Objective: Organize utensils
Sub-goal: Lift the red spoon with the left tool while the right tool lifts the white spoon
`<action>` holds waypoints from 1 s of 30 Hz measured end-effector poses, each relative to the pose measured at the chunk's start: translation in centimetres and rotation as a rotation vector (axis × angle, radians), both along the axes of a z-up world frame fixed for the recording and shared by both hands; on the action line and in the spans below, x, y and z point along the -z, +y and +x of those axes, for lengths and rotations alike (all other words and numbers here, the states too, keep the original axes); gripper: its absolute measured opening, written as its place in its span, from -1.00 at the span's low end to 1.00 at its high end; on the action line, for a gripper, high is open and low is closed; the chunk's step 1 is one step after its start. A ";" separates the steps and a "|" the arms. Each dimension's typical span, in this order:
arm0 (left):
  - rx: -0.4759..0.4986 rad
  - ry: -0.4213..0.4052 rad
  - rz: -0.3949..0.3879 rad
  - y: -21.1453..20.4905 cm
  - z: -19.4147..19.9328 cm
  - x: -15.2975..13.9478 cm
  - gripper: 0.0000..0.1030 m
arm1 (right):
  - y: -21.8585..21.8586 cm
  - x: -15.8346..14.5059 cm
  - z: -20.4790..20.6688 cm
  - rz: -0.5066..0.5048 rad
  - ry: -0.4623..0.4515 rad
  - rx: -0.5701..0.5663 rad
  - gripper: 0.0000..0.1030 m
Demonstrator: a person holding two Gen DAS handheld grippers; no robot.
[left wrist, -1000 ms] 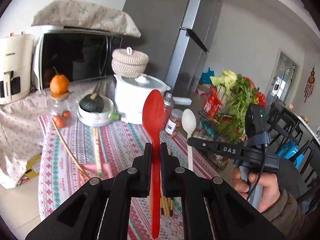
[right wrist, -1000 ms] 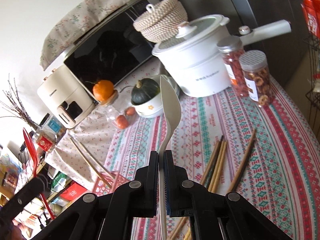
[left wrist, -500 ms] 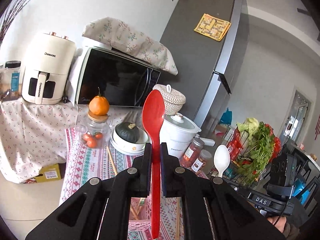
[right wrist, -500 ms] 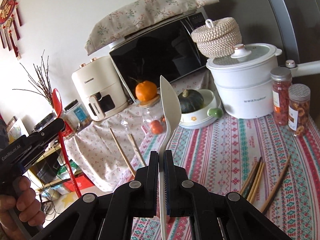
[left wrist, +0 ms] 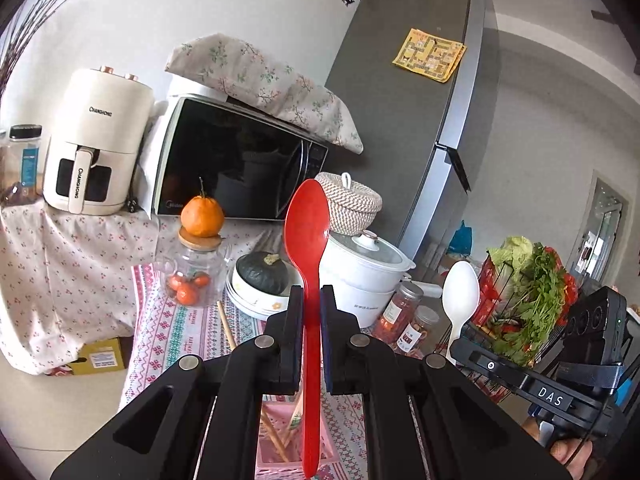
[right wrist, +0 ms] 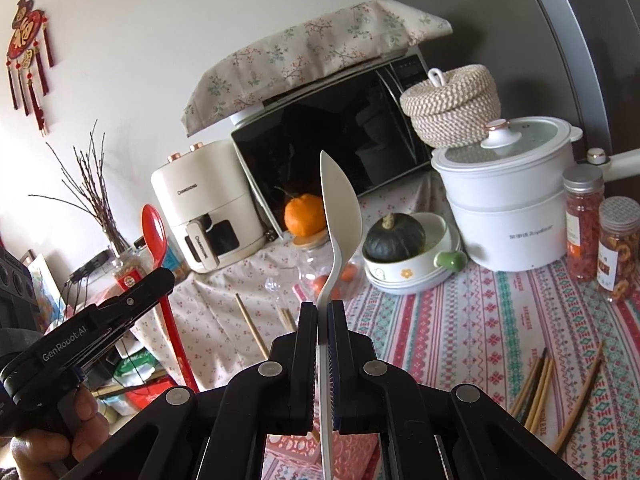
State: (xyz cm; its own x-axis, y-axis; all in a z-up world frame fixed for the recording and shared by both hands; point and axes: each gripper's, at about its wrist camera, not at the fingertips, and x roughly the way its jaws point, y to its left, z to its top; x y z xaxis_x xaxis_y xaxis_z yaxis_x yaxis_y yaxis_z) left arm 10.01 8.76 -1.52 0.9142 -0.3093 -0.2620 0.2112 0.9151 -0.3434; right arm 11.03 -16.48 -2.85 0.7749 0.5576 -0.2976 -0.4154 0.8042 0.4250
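My left gripper [left wrist: 307, 304] is shut on the handle of a red spoon [left wrist: 307, 232], bowl up, held high above the table. It also shows in the right wrist view [right wrist: 154, 236] at the left. My right gripper [right wrist: 322, 312] is shut on a white spoon [right wrist: 340, 204], also upright; it shows in the left wrist view [left wrist: 460, 296] at the right. A pink basket [left wrist: 276, 448] with chopsticks standing in it sits below both grippers. Several loose chopsticks [right wrist: 540, 384] lie on the patterned tablecloth at the right.
At the back of the table stand a white pot [right wrist: 508, 200], a woven basket [right wrist: 452, 108], two spice jars [right wrist: 584, 224], a bowl with a dark squash [right wrist: 396, 236], a glass jar with an orange on top [left wrist: 200, 264], a microwave [left wrist: 236, 164] and an air fryer [left wrist: 96, 144]. A vegetable rack [left wrist: 524, 300] stands at the right.
Both grippers have lifted and tilted up away from the table with their spoons still held. The tabletop has dropped lower in both views.
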 end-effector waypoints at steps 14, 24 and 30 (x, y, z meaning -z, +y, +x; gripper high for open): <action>-0.090 -0.023 0.085 -1.7 1.7 3.5 -0.85 | 2.6 1.1 1.0 0.036 -0.029 0.021 -0.91; -0.107 -0.009 0.090 -1.7 2.2 5.3 -0.85 | 5.0 3.1 1.9 0.014 -0.030 0.061 -0.91; -0.096 0.060 0.119 -1.9 2.5 6.5 -0.85 | 5.9 3.9 1.8 -0.009 -0.042 0.072 -0.91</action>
